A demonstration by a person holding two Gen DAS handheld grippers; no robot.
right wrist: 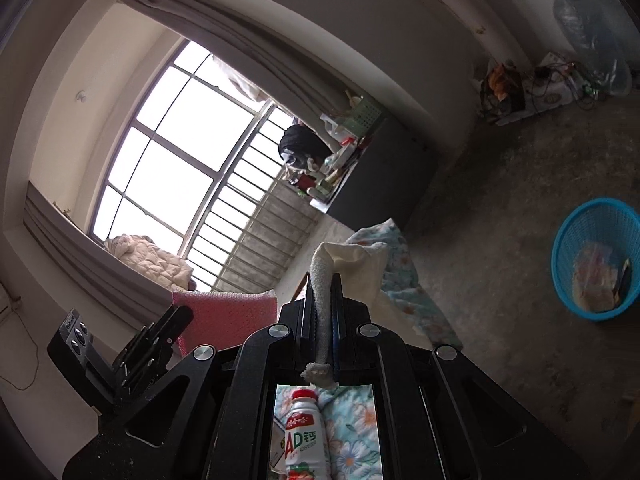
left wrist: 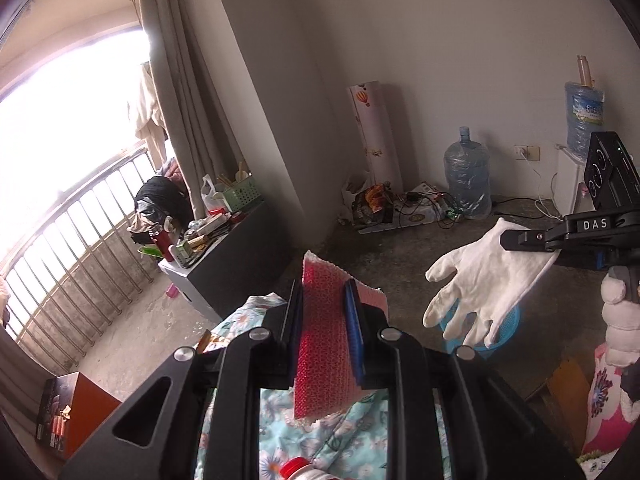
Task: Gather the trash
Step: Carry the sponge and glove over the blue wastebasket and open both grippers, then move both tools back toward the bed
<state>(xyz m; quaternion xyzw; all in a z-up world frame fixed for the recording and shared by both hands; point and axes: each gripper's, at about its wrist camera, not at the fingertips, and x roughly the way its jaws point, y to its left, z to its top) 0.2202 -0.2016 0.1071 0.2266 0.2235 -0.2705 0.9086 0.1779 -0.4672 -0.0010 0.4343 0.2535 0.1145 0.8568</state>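
My left gripper (left wrist: 324,304) is shut on a pink sponge cloth (left wrist: 322,344) and holds it above the flowered bedding (left wrist: 280,432). My right gripper (right wrist: 322,300) is shut on a white glove (right wrist: 352,268); in the left wrist view the glove (left wrist: 480,280) hangs from it over the blue mesh basket (left wrist: 508,324). In the right wrist view the basket (right wrist: 596,260) stands on the floor to the right with wrappers inside. A small AD-calcium milk bottle (right wrist: 302,436) lies on the bedding below the right gripper; its red cap shows in the left wrist view (left wrist: 296,468).
A dark cabinet (left wrist: 236,256) with clutter on top stands by the balcony railing (left wrist: 80,248). Water jugs (left wrist: 468,176), a cable pile (left wrist: 400,208) and a dispenser (left wrist: 576,176) line the far wall. A red-brown box (left wrist: 72,412) sits at the lower left.
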